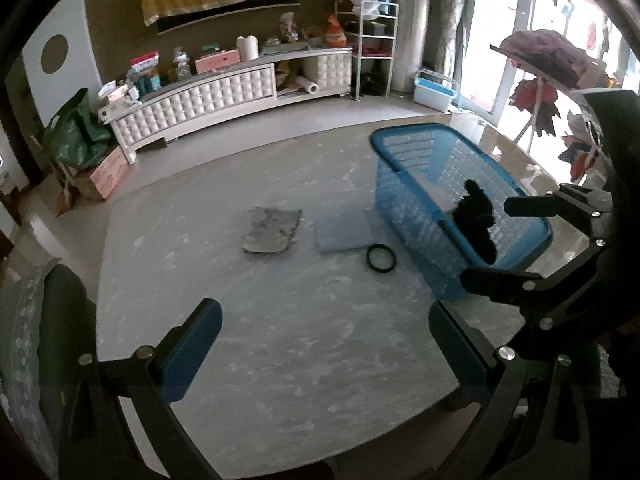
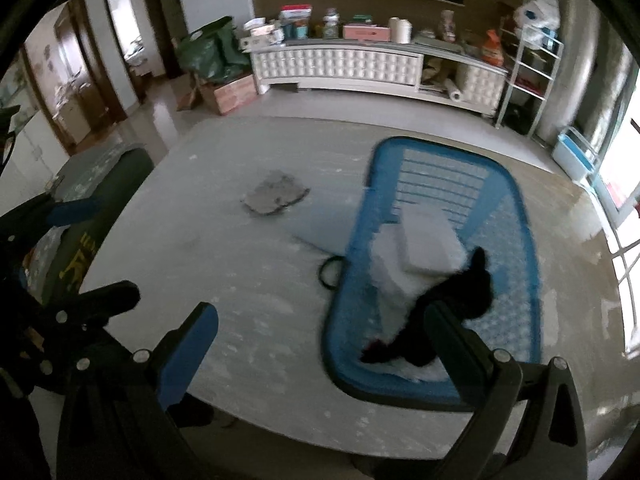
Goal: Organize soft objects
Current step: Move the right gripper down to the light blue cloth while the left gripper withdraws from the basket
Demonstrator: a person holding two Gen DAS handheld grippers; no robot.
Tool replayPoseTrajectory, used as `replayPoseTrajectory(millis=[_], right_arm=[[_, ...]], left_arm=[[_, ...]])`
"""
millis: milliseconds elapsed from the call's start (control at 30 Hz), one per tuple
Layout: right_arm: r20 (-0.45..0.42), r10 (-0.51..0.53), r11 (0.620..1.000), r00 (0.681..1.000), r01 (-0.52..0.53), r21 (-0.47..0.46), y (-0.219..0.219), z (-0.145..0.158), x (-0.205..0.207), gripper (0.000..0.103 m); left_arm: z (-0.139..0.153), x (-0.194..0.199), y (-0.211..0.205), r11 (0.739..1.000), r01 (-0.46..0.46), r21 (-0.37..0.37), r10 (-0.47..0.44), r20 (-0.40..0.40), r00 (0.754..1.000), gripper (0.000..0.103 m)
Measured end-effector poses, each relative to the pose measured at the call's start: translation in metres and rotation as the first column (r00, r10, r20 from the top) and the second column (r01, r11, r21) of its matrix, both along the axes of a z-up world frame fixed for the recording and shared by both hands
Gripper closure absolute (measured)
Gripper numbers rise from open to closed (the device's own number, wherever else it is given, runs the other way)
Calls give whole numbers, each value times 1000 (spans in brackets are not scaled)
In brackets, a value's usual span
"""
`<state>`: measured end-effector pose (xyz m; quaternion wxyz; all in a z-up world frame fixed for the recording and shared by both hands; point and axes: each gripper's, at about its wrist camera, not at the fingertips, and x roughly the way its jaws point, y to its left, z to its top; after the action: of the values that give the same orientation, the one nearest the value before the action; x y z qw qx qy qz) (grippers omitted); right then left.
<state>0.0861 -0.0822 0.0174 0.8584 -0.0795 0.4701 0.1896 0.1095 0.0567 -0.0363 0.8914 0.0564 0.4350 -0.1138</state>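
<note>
On the pale grey marbled surface point(image 1: 280, 340) stands a blue plastic basket point(image 2: 516, 216) with slatted, perforated walls. Inside it lie folded white cloths point(image 2: 428, 248), stacked flat, and across them a black soft item point(image 2: 460, 292), limp and dark, its shape hard to make out; a small red bit shows at its lower end. Beside the basket on the surface rest a crumpled grey cloth point(image 1: 272, 230), a flat pale blue folded cloth point(image 1: 346, 230) and a black ring point(image 1: 381, 258) touching the blue cloth's corner. The left hand-held gripper point(image 1: 326, 344) hovers over the bare surface with its blue-padded jaws spread wide, holding nothing. The right hand-held gripper point(image 2: 320, 336) is likewise wide apart and empty, one finger over the basket's near end.
</note>
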Motion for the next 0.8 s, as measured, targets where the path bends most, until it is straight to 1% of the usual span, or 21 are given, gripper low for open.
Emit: replayPoseTrajectory(millis=[167, 267, 367, 533, 600, 667, 800], right_arm=[[-11, 53, 999, 999, -53, -6, 27, -9, 14, 0], [-6, 86, 996, 996, -86, -29, 42, -11, 22, 0], [-23, 107, 993, 994, -108, -41, 58, -17, 34, 0], [-40, 141, 986, 989, -144, -79, 85, -31, 52, 0], [-56, 149, 985, 987, -154, -82, 91, -36, 57, 1], [-79, 159, 983, 984, -165, -80, 96, -44, 65, 6], [-96, 168, 979, 981, -177, -98, 101, -56, 75, 6]], left_arm=[[-13, 4, 28, 998, -60, -15, 60, -25, 998, 0], [-22, 8, 46, 994, -108, -34, 107, -42, 993, 0], [-30, 12, 63, 988, -148, -49, 145, -52, 988, 0], [-47, 26, 84, 979, -198, -36, 196, -66, 978, 0], [-56, 33, 91, 977, -212, -33, 209, -78, 975, 0], [-65, 40, 98, 974, -225, -33, 222, -91, 971, 0], [-83, 55, 110, 969, -245, -34, 240, -118, 964, 0]])
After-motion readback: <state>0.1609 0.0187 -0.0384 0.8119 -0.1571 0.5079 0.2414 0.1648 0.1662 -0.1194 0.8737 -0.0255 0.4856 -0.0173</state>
